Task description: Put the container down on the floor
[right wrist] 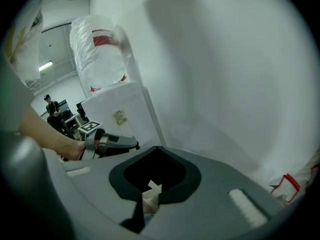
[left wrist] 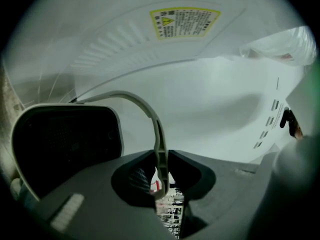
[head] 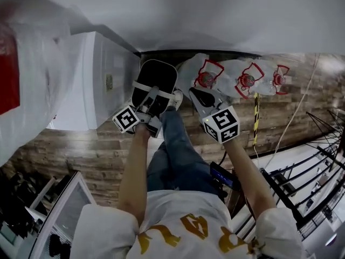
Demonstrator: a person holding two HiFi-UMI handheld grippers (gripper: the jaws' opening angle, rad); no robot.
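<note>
A black container point(head: 158, 75) with a white rim hangs from a pale curved handle point(left wrist: 155, 124). My left gripper point(head: 154, 98) is shut on that handle, which passes straight between the jaws in the left gripper view, where the gripper point(left wrist: 160, 159) sits low and the container's black face point(left wrist: 65, 149) fills the left. The container hangs above the wood-plank floor point(head: 81, 144), in front of the person's leg. My right gripper point(head: 197, 95) is beside it on the right, shut, with nothing in it. From the right gripper view point(right wrist: 150, 186) the left gripper point(right wrist: 110, 143) shows at the left.
A white appliance point(head: 102, 80) with a yellow warning label point(left wrist: 184, 21) stands close on the left. Clear plastic bags with red print point(head: 248, 79) lie along the white wall ahead. Wire racks point(head: 318, 171) and a cable run along the right. A shelf unit point(head: 59, 209) is at the lower left.
</note>
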